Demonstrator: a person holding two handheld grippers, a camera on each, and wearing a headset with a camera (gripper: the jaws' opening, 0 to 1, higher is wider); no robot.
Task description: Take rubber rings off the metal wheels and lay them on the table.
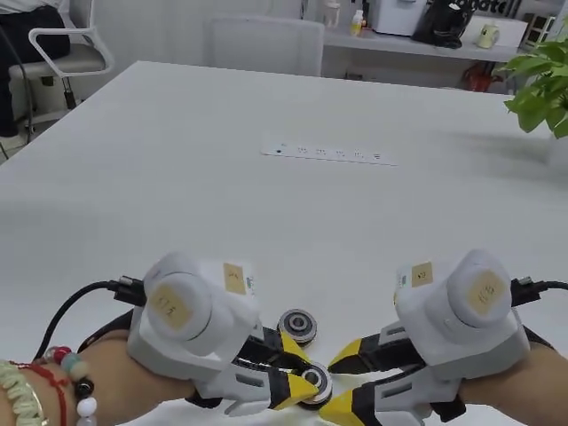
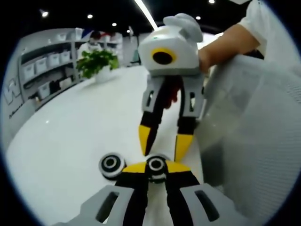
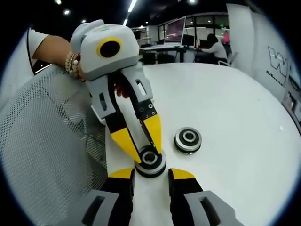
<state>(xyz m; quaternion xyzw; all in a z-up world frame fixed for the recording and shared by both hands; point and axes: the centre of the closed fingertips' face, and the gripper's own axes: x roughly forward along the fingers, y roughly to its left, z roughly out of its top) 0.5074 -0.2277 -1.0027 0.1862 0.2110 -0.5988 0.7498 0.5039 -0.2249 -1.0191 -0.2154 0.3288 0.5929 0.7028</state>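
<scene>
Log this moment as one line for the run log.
left hand-held gripper: shut on near wheel | right hand-held gripper: open, facing it | far wheel: free on table | rubber rings: none off

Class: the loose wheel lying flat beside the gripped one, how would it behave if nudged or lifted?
The loose wheel lies flat, so it would probably slide, not roll. Its metal centre suggests it is stiff and heavy for its size. Its dark rubber ring may drag on the table.

The clamped wheel (image 1: 312,383) and loose wheel (image 1: 297,325) have shiny metal hubs inside matt black rubber rings (image 3: 188,150). The desk (image 1: 222,177) is smooth, matt white. The left claw (image 1: 297,371) is smooth grey plastic.
</scene>
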